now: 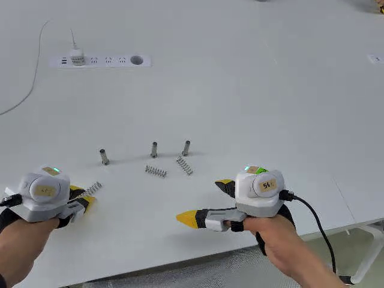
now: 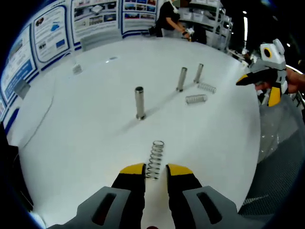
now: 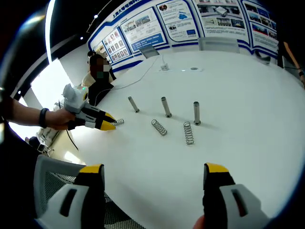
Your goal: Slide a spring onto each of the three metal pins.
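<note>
The left gripper (image 2: 156, 170) has closed on the near end of a spring (image 2: 157, 151) by the left pin (image 2: 139, 102); it looks light and squashy, so gentle end-coil pressure seems wisest, while the right gripper (image 3: 153, 168) hangs open, empty.

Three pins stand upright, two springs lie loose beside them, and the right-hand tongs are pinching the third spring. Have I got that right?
Not quite. The left tongs are pinching the third spring, as the left gripper view shows; the right tongs are wide open with nothing between them. The three pins do stand upright, with two loose springs beside them.
</note>
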The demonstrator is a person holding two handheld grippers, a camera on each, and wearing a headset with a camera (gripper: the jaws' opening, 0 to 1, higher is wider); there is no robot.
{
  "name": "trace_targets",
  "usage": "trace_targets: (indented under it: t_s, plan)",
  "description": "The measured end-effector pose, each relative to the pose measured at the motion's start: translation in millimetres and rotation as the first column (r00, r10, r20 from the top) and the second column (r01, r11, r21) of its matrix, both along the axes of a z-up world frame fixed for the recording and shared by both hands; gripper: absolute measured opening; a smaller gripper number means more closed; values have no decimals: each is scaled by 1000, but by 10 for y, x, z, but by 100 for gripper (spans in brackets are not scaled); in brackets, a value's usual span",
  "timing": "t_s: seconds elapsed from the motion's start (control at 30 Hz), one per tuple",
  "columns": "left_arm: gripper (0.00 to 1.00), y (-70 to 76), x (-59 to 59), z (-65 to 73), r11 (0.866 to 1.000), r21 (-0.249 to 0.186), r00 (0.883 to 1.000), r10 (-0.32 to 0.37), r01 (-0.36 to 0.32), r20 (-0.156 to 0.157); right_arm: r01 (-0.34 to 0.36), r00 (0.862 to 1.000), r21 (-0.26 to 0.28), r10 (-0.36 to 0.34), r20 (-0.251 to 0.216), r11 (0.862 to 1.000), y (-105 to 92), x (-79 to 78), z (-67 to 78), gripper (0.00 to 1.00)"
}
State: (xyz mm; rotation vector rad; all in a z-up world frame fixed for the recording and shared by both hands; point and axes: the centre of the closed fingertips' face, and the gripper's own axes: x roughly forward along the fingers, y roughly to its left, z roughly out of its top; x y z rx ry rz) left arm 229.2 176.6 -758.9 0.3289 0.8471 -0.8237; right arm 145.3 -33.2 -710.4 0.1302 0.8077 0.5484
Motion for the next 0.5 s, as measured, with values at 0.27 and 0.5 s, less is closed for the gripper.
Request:
trace_targets:
  t_s: [0.27, 0.5]
  plan:
    - [11, 21, 13, -8, 999, 36, 999, -31, 31, 19, -14, 1000, 6, 14, -2, 1000, 69, -18, 2, 86]
    - [11, 19, -21, -21, 1000, 27, 1000, -15, 15, -14, -22, 1000, 12, 22, 5, 1000, 89, -12, 41, 85]
